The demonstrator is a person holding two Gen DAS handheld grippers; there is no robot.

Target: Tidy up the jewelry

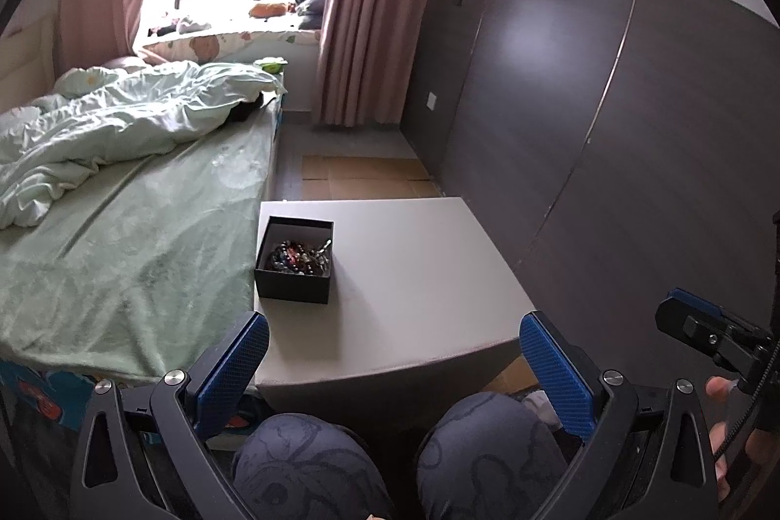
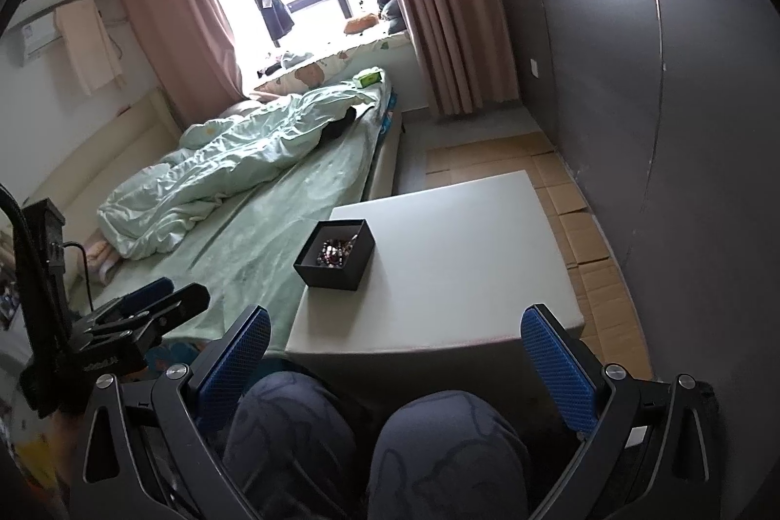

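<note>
Nothing is in hand right now: the left gripper (image 1: pixel 395 366) and the right gripper (image 2: pixel 396 366) both hang above the person's knees (image 2: pixel 292 432), jaws spread wide with nothing between them. The jewelry (image 1: pixel 300 258), a tangle of beaded pieces, sits inside the open black box (image 1: pixel 292 291) at the bed-side edge of the white table (image 1: pixel 414 276). Judging by that, either the gathering is finished or the sorting has not begun; I cannot tell which
</note>
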